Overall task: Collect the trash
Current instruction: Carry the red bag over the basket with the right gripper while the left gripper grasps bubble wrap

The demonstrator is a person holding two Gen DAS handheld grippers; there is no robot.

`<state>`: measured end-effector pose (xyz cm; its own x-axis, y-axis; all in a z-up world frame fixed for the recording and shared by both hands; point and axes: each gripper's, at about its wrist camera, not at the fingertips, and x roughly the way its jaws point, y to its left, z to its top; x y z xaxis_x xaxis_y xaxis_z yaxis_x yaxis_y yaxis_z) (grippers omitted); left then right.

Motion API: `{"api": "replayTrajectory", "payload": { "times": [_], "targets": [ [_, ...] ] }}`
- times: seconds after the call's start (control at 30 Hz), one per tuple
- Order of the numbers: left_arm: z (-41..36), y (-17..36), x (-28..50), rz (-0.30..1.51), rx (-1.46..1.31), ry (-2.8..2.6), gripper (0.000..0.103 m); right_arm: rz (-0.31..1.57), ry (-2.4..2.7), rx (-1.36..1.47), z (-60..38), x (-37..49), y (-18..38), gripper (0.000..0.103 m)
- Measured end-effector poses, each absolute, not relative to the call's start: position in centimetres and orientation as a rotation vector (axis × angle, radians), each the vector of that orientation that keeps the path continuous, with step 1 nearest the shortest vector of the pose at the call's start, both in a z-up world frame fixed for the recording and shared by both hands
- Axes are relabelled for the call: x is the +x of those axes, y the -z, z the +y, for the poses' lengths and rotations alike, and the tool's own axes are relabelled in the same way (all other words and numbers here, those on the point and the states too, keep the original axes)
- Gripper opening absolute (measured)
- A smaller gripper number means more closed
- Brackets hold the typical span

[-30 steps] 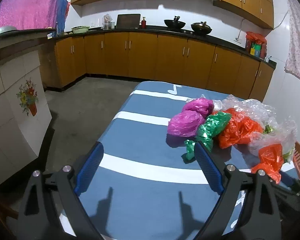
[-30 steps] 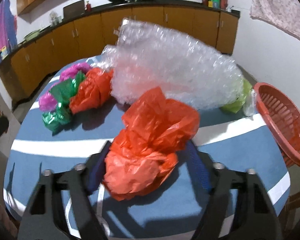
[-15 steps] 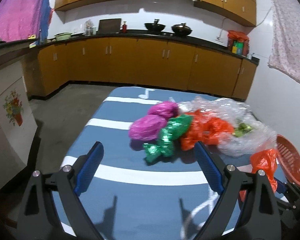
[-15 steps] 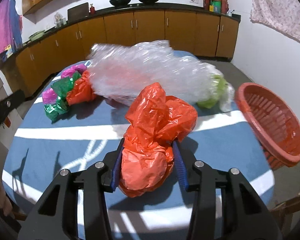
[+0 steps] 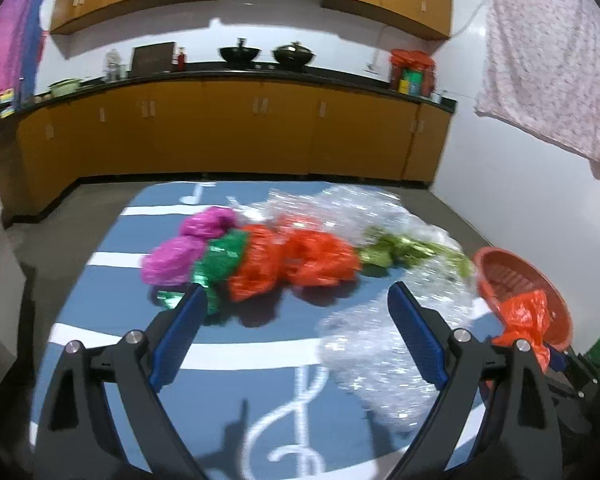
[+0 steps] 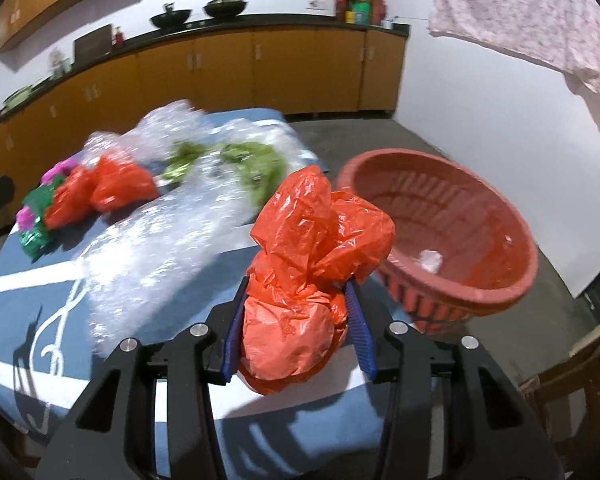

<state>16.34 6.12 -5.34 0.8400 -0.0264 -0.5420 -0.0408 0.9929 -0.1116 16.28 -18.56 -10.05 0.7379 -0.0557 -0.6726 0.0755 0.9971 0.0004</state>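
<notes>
The right gripper [image 6: 296,312] is clamped on a crumpled orange bag [image 6: 312,248]; its blue pads [image 6: 233,334] have just been closing and now press the bag from both sides, with the bag's top bulging up above them. At 2 o'clock from the bag sits the red basket [image 6: 512,280], tilted toward the camera at the table's right edge, with a small white scrap on its floor. The bag's upper part shows in front of the basket's near rim; whether they touch I cannot tell.

The left gripper [image 5: 296,312] stands wide with nothing between its fingers [image 5: 178,332], above the blue striped table [image 5: 228,364]. At 12 o'clock from it lies a row of trash: pink bags [image 5: 180,252], a green foil bag [image 5: 224,256] and two orange bags [image 5: 296,260], all touching. A sheet of bubble wrap [image 5: 380,344] spreads from behind them to 2 o'clock, under the right finger, with olive-green wrappers [image 5: 400,252] on it.

The near left part of the table is bare cloth. Open floor lies beyond the far edge, up to the wooden cabinets [image 5: 228,128]
</notes>
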Motion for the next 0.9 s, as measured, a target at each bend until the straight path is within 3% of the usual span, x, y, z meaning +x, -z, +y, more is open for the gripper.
{"api": "replayTrajectory", "payload": {
  "times": [0.27,0.47,0.87,0.9],
  "targets": [
    [-0.2,7.0,17.7,0.633,-0.067,0.139,0.089,0.698,0.137,0.049,-21.7,16.4,9.2,0.046],
    [-4.6,9.2,19.3,0.704,0.005,0.189,0.078,0.685,0.19,0.075,-25.0,16.0,9.1,0.046],
    [-6.7,13.0,21.6,0.844,0.102,0.147,0.076,0.685,0.222,0.118,-27.6,16.2,9.5,0.046],
    [-6.7,13.2,21.7,0.853,0.1,0.147,0.071,0.685,0.222,0.119,-27.6,16.1,9.6,0.046]
  ]
}}
